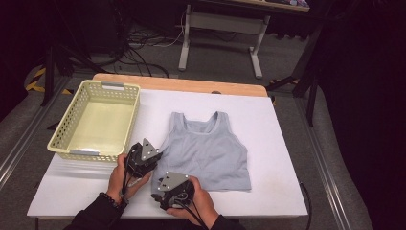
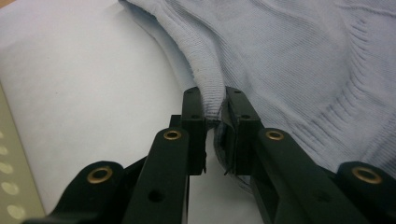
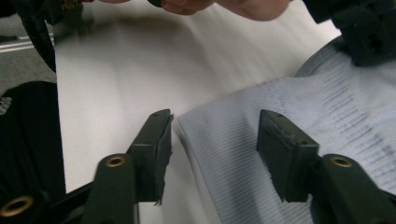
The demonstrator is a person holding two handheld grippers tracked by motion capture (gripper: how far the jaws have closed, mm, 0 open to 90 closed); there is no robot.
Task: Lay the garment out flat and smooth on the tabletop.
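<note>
On the white table (image 1: 268, 143), beside the yellow basket (image 1: 95, 120), the left gripper (image 2: 215, 116) is pinching the grey top's (image 1: 206, 153) side edge while the right gripper (image 3: 214, 140), jaws wide, is straddling its hem corner and should likely seat deeper before closing.

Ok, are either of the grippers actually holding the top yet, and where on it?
The left gripper is shut on the grey tank top, pinching its ribbed side edge. The right gripper is open, jaws straddling the hem corner, holding nothing.
</note>
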